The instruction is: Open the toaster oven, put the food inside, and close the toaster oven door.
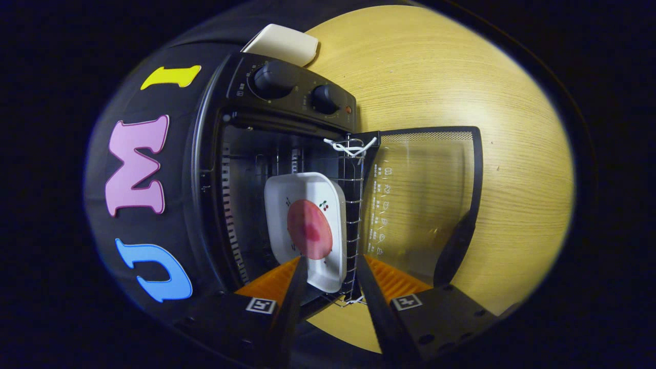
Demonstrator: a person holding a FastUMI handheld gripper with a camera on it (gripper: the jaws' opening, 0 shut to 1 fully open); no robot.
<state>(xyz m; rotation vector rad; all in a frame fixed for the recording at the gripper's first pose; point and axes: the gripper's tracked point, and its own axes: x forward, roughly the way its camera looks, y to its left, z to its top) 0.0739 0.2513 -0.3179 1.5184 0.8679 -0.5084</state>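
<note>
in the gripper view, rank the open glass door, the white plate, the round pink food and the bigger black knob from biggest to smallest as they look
1. Glass door
2. White plate
3. Pink food
4. Bigger knob; it sits farther back, so its true size is unsure.

The tool is open, with the plate's near edge between its fingers.

**Plate inside the open oven, door swung flat onto the tabletop**

The toaster oven (246, 169) stands on the tabletop (435, 66), its door (420, 200) open and lying toward the tabletop side. A wire rack (353, 215) sits in the cavity, and on it rests a plate (287, 200) carrying the food (309, 228). The claw (330, 266) is just before the plate, its fingers parted, the plate's near edge between them. A tray (284, 43) lies beyond the oven's knob panel (294, 89).
</note>
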